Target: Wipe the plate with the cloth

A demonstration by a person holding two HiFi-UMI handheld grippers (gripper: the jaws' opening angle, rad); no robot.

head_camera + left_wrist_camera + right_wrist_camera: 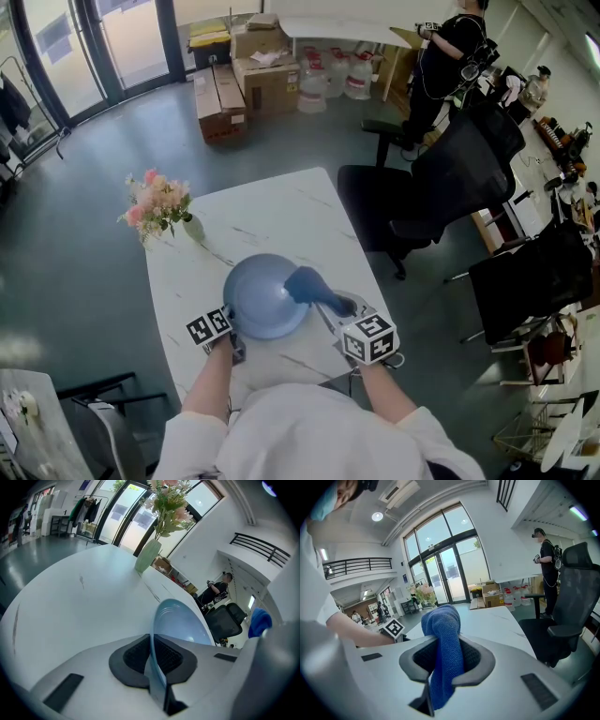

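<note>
A light blue plate [262, 295] is held tilted above the white marble table [272, 225]. My left gripper [232, 336] is shut on its near left rim; in the left gripper view the plate [180, 623] rises edge-on from between the pads. My right gripper [328, 307] is shut on a dark blue cloth [305, 283], whose bunched end lies against the plate's right side. The right gripper view shows the cloth [443, 653] clamped between the pads, standing up above them.
A vase of pink flowers [161, 208] stands at the table's far left corner. Black office chairs [441, 187] stand to the right of the table. Cardboard boxes [246, 84] lie on the floor beyond, and a person [448, 56] stands at the back.
</note>
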